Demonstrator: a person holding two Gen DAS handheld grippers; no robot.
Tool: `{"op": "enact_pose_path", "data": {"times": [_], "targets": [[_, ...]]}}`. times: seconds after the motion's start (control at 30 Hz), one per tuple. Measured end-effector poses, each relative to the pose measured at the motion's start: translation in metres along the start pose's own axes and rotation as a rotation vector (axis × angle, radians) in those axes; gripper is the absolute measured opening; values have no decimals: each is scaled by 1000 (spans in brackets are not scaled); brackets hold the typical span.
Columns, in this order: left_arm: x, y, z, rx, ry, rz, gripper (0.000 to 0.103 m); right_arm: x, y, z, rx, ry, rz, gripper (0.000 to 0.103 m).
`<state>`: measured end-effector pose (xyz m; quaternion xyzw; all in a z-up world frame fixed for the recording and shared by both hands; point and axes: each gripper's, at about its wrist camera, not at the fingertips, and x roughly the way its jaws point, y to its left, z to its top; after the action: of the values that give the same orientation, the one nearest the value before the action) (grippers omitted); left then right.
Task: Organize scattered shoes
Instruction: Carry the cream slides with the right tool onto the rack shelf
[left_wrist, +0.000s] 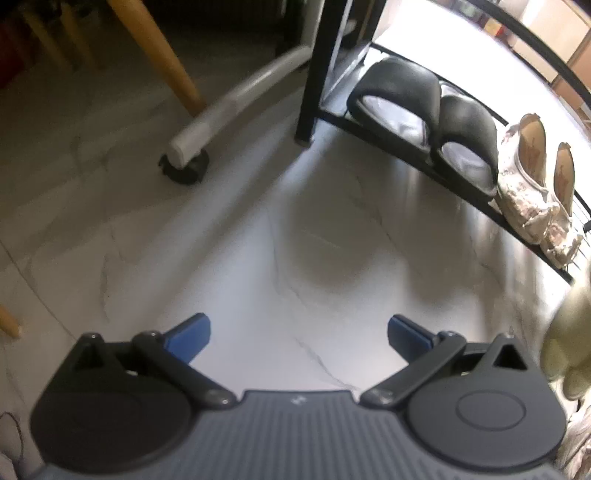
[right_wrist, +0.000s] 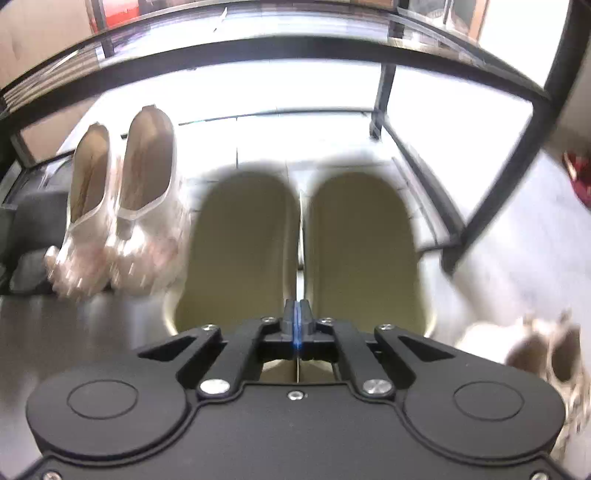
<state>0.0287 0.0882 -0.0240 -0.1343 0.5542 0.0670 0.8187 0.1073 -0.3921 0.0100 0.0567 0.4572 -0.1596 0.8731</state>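
Observation:
My right gripper (right_wrist: 298, 308) is shut on a pair of pale yellow-green slippers (right_wrist: 354, 243), pinching their two inner edges together, and holds them at the front of the black shoe rack's bottom shelf (right_wrist: 417, 184). A pair of white fringed flats (right_wrist: 122, 206) stands on that shelf just to their left. In the left wrist view my left gripper (left_wrist: 299, 338) is open and empty over the pale marble floor (left_wrist: 317, 236). The rack (left_wrist: 373, 127) there holds a pair of black slippers (left_wrist: 428, 118) and the white flats (left_wrist: 532, 173). The yellow-green slippers (left_wrist: 569, 332) show blurred at the right edge.
A wooden chair leg (left_wrist: 162, 55) and a white caster leg with a black wheel (left_wrist: 188, 162) stand on the floor at the left. Another pale shoe (right_wrist: 546, 354) lies on the floor at the right of the rack. A black rack post (left_wrist: 317, 70) stands at the shelf's left end.

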Motion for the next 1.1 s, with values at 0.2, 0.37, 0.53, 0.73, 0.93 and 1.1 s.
{"op": "enact_pose_path", "data": {"times": [0.2, 0.37, 0.53, 0.73, 0.93, 1.1], "targets": [[7, -11, 4, 32, 5, 5, 102, 25, -14, 7, 60, -18, 78, 9], [10, -11, 4, 27, 22, -11, 102, 5, -27, -35, 189, -76, 218, 92], [9, -13, 1, 43, 32, -22, 102, 2, -15, -81, 56, -118, 317, 91], [7, -13, 0, 42, 31, -27, 102, 11, 3, -101, -43, -119, 327, 98], [12, -16, 0, 43, 49, -37, 102, 23, -6, -102, 36, -95, 297, 97], [12, -21, 0, 59, 48, -40, 102, 41, -7, -100, 92, -79, 283, 100]]}}
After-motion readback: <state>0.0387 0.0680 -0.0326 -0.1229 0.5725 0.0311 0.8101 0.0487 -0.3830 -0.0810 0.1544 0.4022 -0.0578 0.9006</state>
